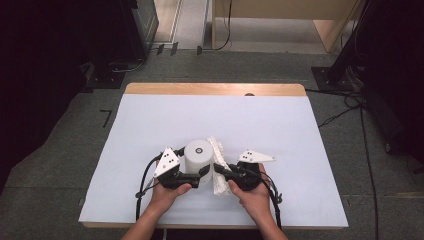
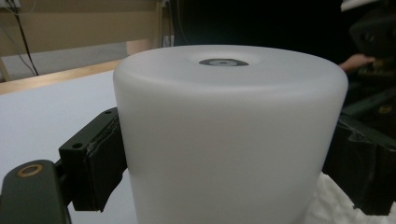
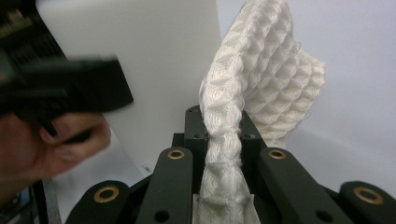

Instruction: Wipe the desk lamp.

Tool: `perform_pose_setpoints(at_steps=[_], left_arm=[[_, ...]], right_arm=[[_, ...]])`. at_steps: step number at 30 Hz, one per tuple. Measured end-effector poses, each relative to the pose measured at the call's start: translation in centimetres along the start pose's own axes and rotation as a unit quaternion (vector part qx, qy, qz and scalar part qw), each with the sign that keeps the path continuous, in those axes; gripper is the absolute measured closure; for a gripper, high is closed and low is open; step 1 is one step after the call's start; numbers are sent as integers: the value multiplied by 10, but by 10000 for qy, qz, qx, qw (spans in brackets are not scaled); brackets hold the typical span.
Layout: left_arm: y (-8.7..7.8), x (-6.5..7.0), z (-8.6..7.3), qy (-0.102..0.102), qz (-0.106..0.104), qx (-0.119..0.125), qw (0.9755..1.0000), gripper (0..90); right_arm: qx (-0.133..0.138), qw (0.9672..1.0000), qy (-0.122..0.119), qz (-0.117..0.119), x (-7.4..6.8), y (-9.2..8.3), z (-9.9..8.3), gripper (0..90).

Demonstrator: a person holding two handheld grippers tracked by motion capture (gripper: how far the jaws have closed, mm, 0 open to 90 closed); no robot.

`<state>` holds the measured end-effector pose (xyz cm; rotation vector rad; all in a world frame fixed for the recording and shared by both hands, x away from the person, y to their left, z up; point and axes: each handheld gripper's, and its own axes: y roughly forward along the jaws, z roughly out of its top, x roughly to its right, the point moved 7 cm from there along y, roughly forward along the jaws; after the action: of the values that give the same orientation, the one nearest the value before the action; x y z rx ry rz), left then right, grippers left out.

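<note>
Bench [image 1: 150,120], white sheet over it, wood edge showing at 12 o'clock. White cylinder [image 1: 199,156] stands upright just below the sheet's centre, small dark disc in its top face.

Left tongs [image 1: 202,172]: clenched around the white cylinder. In the left gripper view the cylinder [image 2: 231,135] sits squarely between the two black jaws, one pad pressed on its wall at 9 o'clock, the other at 3 o'clock; grip is low on the body, top face well above the jaws.

Right tongs [image 1: 219,169]: clenched on a white waffle-weave cloth [image 1: 218,165]. In the right gripper view the cloth [image 3: 247,98] rises from between the jaws as a pinched vertical fold and fans out toward 1 o'clock; the jaws meet on it with no gap visible.

Relative layout, high view: cloth lies at 3 o'clock of the cylinder, touching or just beside its wall, draped down to the sheet toward 6 o'clock. Both tongs come in from 6 o'clock, tips close together, left hand [image 1: 167,192] and right hand [image 1: 252,195] behind them
</note>
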<state>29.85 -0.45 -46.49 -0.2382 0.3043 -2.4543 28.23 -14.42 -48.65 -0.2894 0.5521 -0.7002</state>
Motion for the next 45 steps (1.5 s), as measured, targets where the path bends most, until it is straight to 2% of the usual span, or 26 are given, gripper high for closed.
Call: perform_pose_setpoints(at_steps=[2,4,7,10,12,14,17,19,20,23,26,29,31,32,34,36,39,43,45], left_arm=[[1,-2,-2,-30,-18,-14,10000,92],[2,-5,-3,-150,-78,-17,9999,92],[5,-4,-8,-102,-103,-82,9999,92],[9,-3,-12,51,-76,-120,9999,92],[12,-4,-16,212,-22,-190,9996,91],[14,-7,-21,271,29,-274,9993,91],[13,-9,-22,360,92,-286,9989,90],[11,-10,-24,515,164,-311,9981,90],[10,-10,-25,519,154,-305,9981,88],[5,-13,-27,382,149,-309,9987,82],[1,-14,-27,345,287,-359,9983,7],[-4,-12,-27,278,394,-329,9983,0],[-6,-11,-27,269,515,-343,9977,0],[-5,-9,-28,132,641,-385,9971,0],[-3,-7,-29,78,678,-415,9968,0],[1,-3,-32,120,836,-537,9950,0],[5,-1,-34,134,897,-616,9940,41],[5,-6,-32,-29,768,-555,9955,81],[6,-7,-32,-16,736,-567,9957,82]], right_arm=[[-30,10000,-27,-6,0,2,-3,804],[141,9999,-25,67,-2,-1,2,804],[398,9989,-214,80,-8,-10,14,803],[499,9981,-343,-94,-4,-17,19,802],[513,9981,-273,-227,5,-20,18,802],[519,9980,-173,-326,14,-21,14,802],[477,9983,-128,-325,18,-20,9,801],[442,9985,-182,-278,16,-19,7,800],[431,9985,-223,-253,14,-18,6,800],[349,9984,-337,-291,12,-15,2,799],[306,9986,-292,-310,13,-13,-1,798],[299,9985,-300,-340,14,-12,-2,798],[319,9985,-288,-339,15,-12,-1,797],[316,9985,-291,-329,15,-11,-1,796],[312,9985,-302,-331,15,-10,-1,796],[226,9989,-268,-317,15,-8,-4,796],[124,9992,-264,-268,15,-4,-9,795],[-161,9994,-245,-199,13,6,-19,794],[-270,9991,-270,-187,11,12,-25,794]])
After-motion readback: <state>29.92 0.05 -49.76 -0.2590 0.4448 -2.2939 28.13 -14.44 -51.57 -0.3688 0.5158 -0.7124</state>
